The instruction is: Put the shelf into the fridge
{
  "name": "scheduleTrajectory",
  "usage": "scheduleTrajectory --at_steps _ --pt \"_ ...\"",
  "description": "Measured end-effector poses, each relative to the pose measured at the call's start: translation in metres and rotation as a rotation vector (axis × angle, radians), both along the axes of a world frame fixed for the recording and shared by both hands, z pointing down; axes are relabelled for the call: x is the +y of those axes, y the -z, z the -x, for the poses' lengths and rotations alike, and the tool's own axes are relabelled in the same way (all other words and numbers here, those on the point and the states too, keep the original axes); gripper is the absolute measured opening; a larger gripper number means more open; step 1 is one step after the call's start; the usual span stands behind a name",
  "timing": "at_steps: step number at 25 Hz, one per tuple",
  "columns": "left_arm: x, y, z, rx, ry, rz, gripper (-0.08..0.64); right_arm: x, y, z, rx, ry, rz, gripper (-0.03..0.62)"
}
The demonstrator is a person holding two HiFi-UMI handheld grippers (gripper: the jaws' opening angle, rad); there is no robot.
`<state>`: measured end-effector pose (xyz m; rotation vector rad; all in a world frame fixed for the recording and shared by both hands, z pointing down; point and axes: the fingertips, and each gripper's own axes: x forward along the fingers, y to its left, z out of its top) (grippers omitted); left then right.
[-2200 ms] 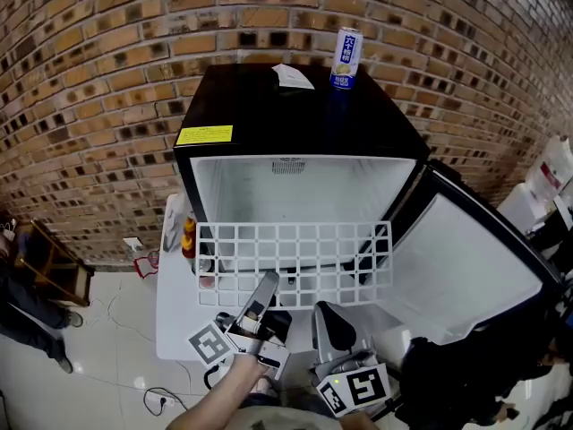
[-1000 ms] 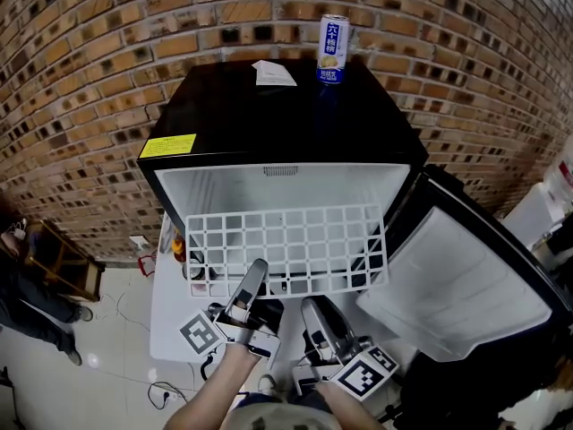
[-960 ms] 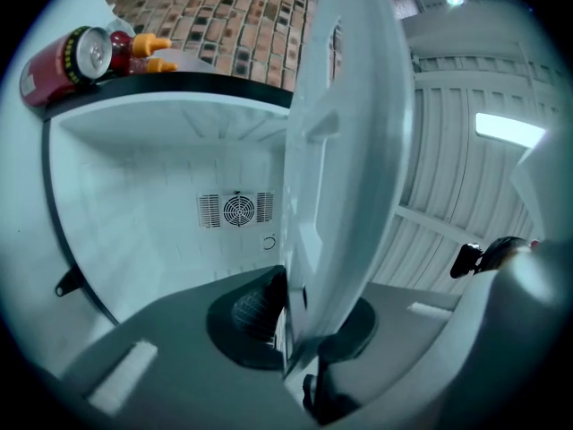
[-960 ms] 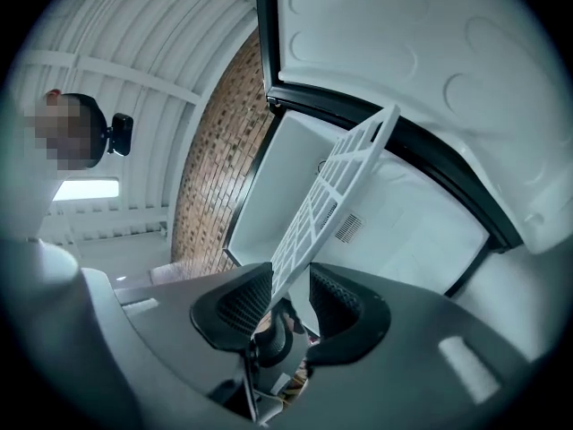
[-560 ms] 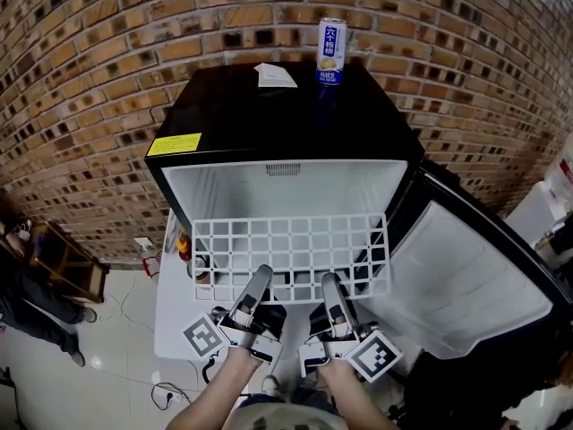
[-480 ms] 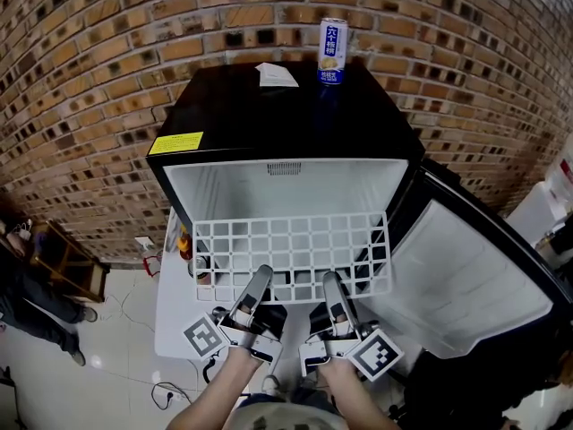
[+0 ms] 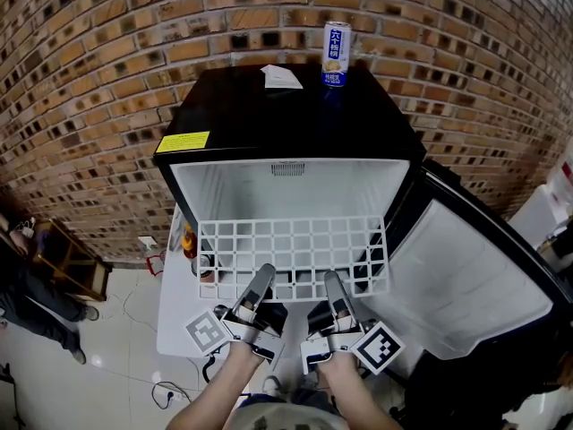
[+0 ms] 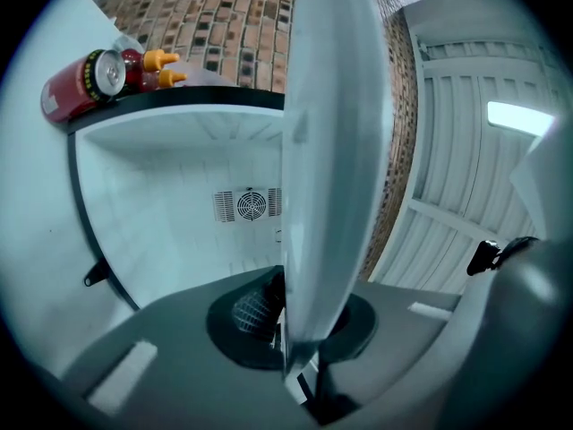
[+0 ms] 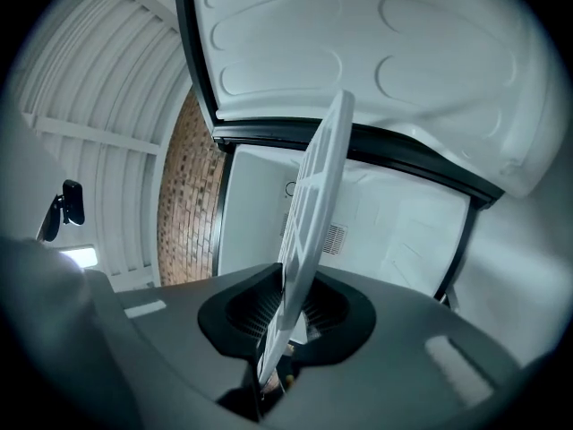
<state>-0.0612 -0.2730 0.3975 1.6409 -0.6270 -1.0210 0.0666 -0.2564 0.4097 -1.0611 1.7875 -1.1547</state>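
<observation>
A white wire shelf sits at the mouth of an open black fridge at centre frame, held by its front edge. The left gripper is clamped on that edge. Beside it, the right gripper is closing its jaws with the same edge between them. The fridge door stands swung wide at lower right, close to the shelf's right corner. On the fridge top a tall drink can and a slip of paper sit near the back. Bottles crowd the white table left of the fridge. A brick wall fills the upper frame, with pale floor tiles at lower left.
</observation>
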Motion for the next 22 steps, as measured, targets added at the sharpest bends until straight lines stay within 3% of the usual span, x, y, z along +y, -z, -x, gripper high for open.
scheduleTrajectory --at_steps 22 --pt "-0.02 -0.009 0.003 0.0 0.005 0.055 0.023 -0.018 -0.009 0.006 -0.031 0.014 0.049 0.04"
